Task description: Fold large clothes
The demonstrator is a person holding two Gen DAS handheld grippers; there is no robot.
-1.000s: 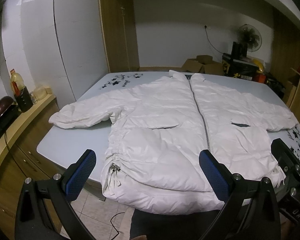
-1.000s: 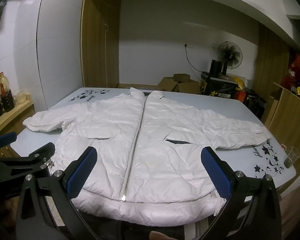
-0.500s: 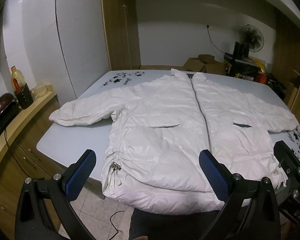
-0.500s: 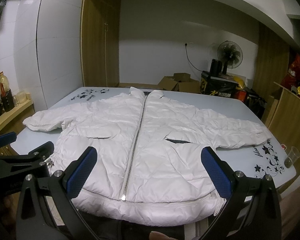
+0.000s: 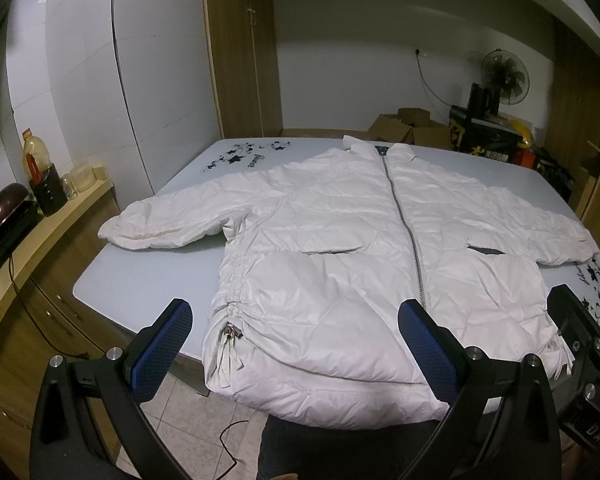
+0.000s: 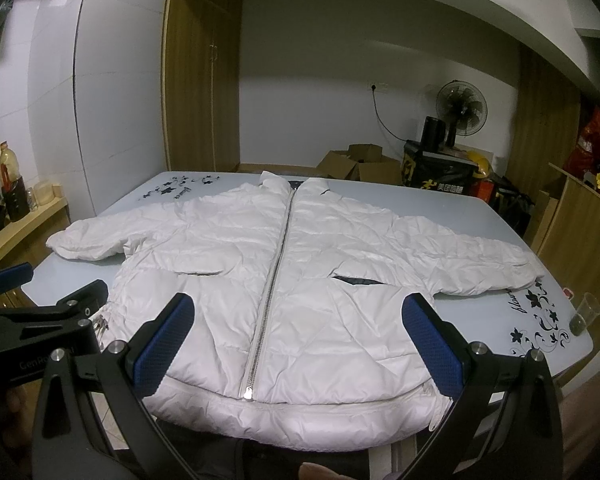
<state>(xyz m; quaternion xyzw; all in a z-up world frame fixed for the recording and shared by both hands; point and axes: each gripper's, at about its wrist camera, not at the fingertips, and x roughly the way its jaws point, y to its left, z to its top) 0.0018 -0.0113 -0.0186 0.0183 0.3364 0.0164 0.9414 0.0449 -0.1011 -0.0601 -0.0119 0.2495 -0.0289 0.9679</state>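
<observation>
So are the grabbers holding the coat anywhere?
No. The left hand-held gripper and right hand-held gripper are both open above the jacket, holding nothing.

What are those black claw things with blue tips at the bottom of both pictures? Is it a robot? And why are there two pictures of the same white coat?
Not a robot. A person holds two grabbing tools, one in each hand, and each tool carries a camera looking out between its two fingers. One picture comes from the left gripper, the other from the right gripper. The blue tips are grippy pads. Both tools are open and hold nothing. On the pale blue table a puffy white jacket lies flat, zipped up, sleeves spread out, its bottom edge hanging over the near side. A small plastic cup stands at the table's right corner.
</observation>
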